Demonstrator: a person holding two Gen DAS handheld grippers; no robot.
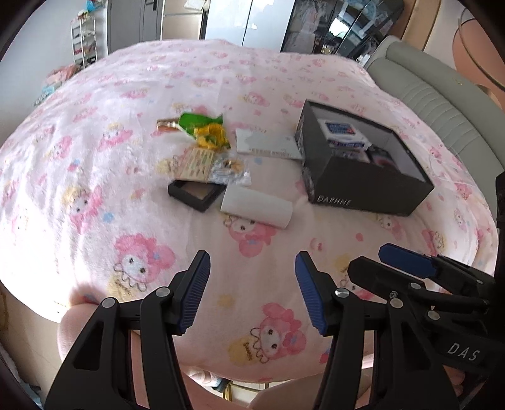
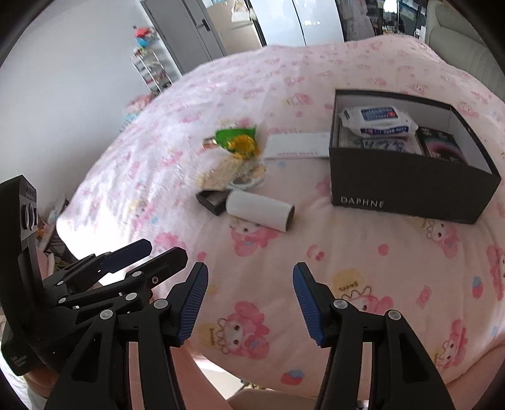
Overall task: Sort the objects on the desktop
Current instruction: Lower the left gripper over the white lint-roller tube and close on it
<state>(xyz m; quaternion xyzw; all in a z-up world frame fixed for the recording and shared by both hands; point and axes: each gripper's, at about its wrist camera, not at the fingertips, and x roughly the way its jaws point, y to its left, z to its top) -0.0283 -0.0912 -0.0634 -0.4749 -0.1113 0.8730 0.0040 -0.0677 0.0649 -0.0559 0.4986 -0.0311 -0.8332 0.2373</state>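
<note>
A black open box (image 1: 369, 186) (image 2: 410, 192) marked DAPHNE stands at the right on a pink cartoon-print blanket (image 1: 94, 157), with a white wipes pack (image 2: 377, 121) and other items inside. Left of it lie a white roll (image 1: 257, 206) (image 2: 260, 209), a small flat black box (image 1: 195, 192) (image 2: 211, 198), a white card (image 1: 268, 143) (image 2: 296, 145), a green and yellow packet (image 1: 205, 129) (image 2: 238, 140) and small sachets (image 1: 227, 172). My left gripper (image 1: 252, 290) and right gripper (image 2: 251, 302) hover open near the front edge, nothing between their fingers.
The other gripper shows at each view's side, right gripper (image 1: 410, 268) and left gripper (image 2: 132, 255), close together. A grey padded chair (image 1: 435, 94) stands behind the box. A wire rack (image 2: 151, 69) and cabinets (image 2: 183, 28) line the far wall.
</note>
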